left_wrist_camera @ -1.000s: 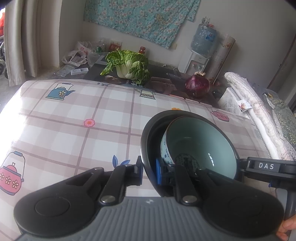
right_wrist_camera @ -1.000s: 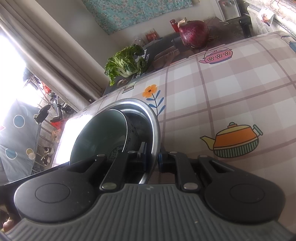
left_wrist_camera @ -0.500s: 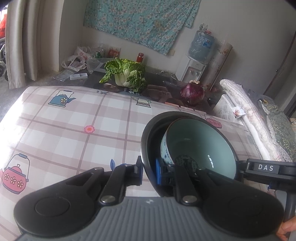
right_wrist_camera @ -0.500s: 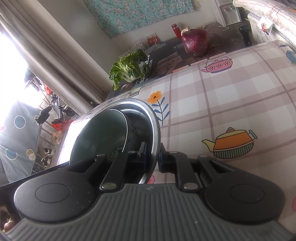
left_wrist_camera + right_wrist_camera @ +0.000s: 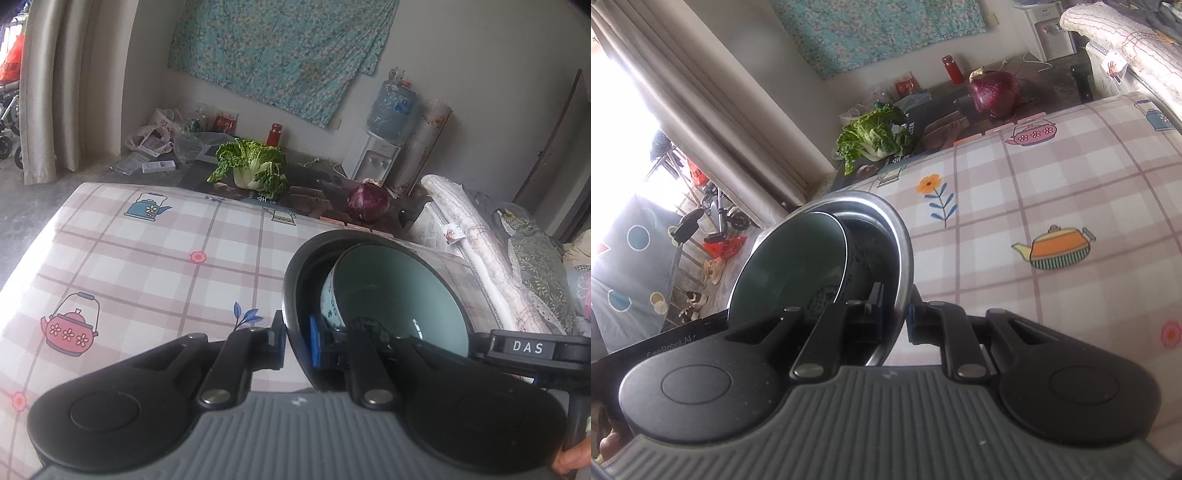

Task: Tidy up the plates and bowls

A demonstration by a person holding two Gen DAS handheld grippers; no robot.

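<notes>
A steel bowl (image 5: pixel 292 280) with a pale green ceramic bowl (image 5: pixel 399 295) leaning inside it hangs above the checked tablecloth (image 5: pixel 147 266). My left gripper (image 5: pixel 297 343) is shut on the steel bowl's rim at its left side. In the right wrist view the same steel bowl (image 5: pixel 902 251) carries the green bowl (image 5: pixel 790 266), and my right gripper (image 5: pixel 895 317) is shut on the rim's opposite side. The bowl's underside is hidden.
A leafy cabbage (image 5: pixel 255 170) and a purple cabbage (image 5: pixel 368 201) sit just beyond the table's far edge. A water dispenser (image 5: pixel 373 158) stands by the wall. Rolled fabric (image 5: pixel 480 236) lies along the table's right side. Teapot prints dot the cloth (image 5: pixel 1052 184).
Both grippers have risen together with the two bowls held between them. The table now sits lower and farther away, and more of the room shows.
</notes>
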